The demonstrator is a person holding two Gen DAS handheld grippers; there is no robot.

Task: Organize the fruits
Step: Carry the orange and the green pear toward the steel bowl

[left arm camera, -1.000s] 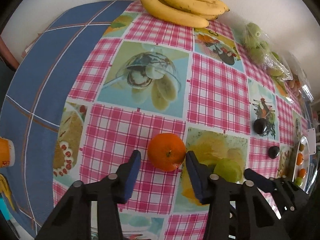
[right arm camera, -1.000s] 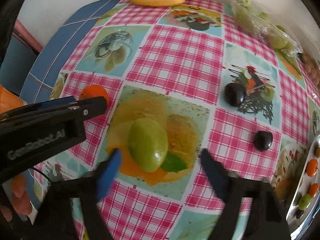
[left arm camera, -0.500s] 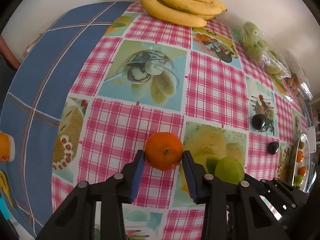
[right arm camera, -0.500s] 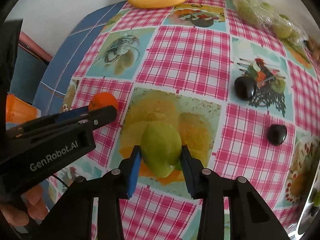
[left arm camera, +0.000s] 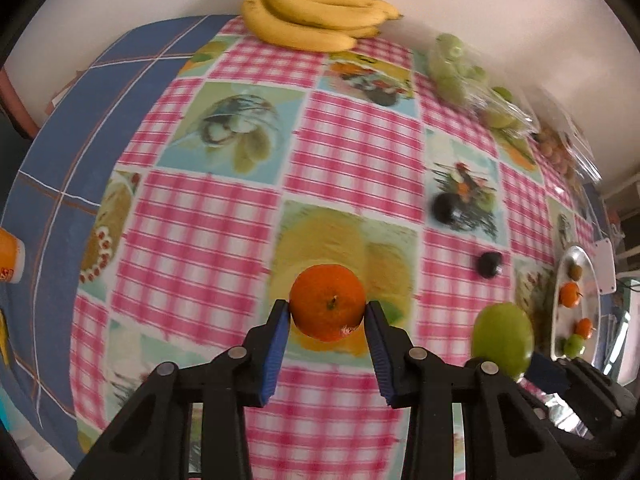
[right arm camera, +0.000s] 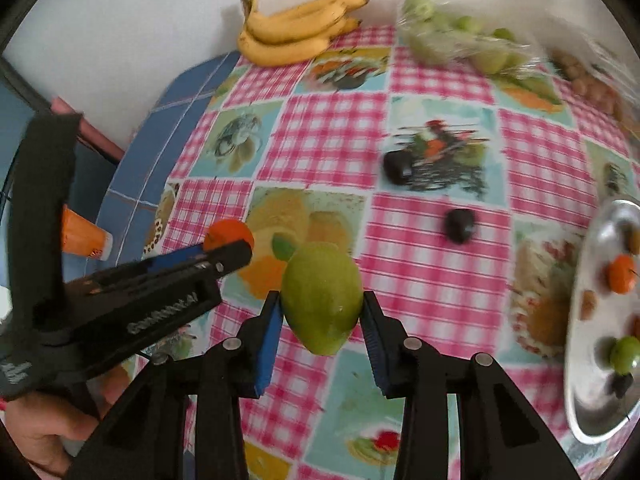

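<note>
Left hand-held gripper [left arm camera: 326, 318]: was clamped on the orange mandarin [left arm camera: 327, 302], one blue pad against each side, the stem facing the camera; the fruit was carried above the counter [left arm camera: 352, 152], over the yellow printed panel near the front edge.
Right hand-held gripper [right arm camera: 320, 314]: was closed on the green mango [right arm camera: 322, 296], gripped across its narrow width, tip downward, also clear of the counter.
Jaw motion: both pairs of jaws had just been closing, each with its fruit between the pads.
Step in hand: judged to be the carry of both fruits toward the silver tray [right arm camera: 600, 412] at the counter's right edge.
How it is done well: both grips should be kept steady and the fruits kept clear of the two dark fruits [right arm camera: 460, 225] lying between the carried fruit and the tray; the mango, being tapered, could slip downward and should be lowered into a bare part of the tray before release.
Count, in the hand-held grippers: one mandarin, one mango.
Count, loose on the counter: two dark fruits.
Count, on the tray: two small orange fruits and two small green ones could be made out; other small pieces were too blurred to count.
Count, along the far edge: one bunch of bananas [left arm camera: 316, 20], one clear bag of green fruit [right arm camera: 460, 42], number inside not countable.
</note>
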